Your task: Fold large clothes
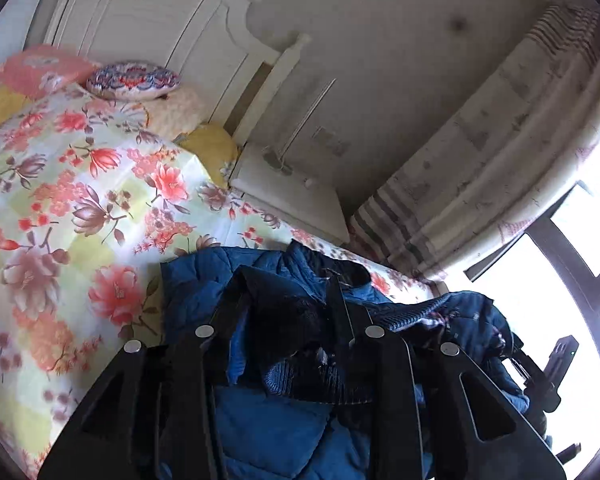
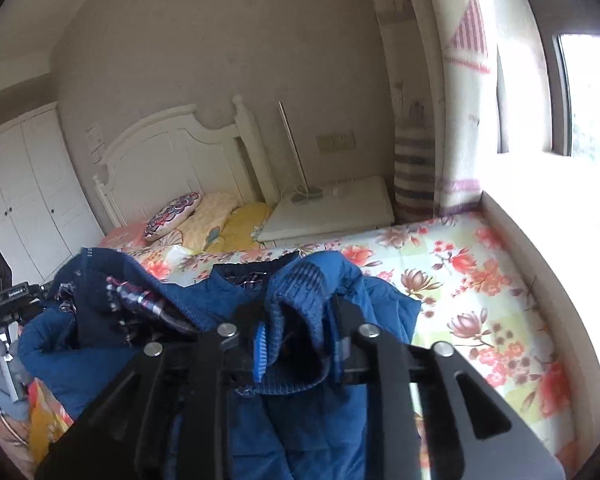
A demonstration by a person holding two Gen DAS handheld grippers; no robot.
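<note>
Left tongs [image 1: 290,308]: clenched on dark ribbed knit trim of the blue padded jacket [image 1: 204,280], cloth bunched between the jaws. Right tongs [image 2: 296,320]: grasping a fold of blue ribbed cuff or hem, knit draped over and between the jaws.

Jacket: held up in a crumpled heap between both tongs, its body hanging down toward the near edge of the bed [image 1: 80,208]; checked lining [image 2: 140,300] shows at the collar. Which parts are gripped cannot be told for certain.

Bed: flowered cover, pillows [image 2: 172,210] at the head end by the white headboard [image 2: 160,152]; nightstand [image 2: 332,208] past the far corner, curtain [image 1: 500,140] and window beyond.

Handling note, a judgement: spread the two grips well apart to pull the cloth taut, then lay the jacket flat on the open middle of the bed, lining down, before any fold. Padding is bulky and slippery; a shallow pinch on knit trim may slide free.
</note>
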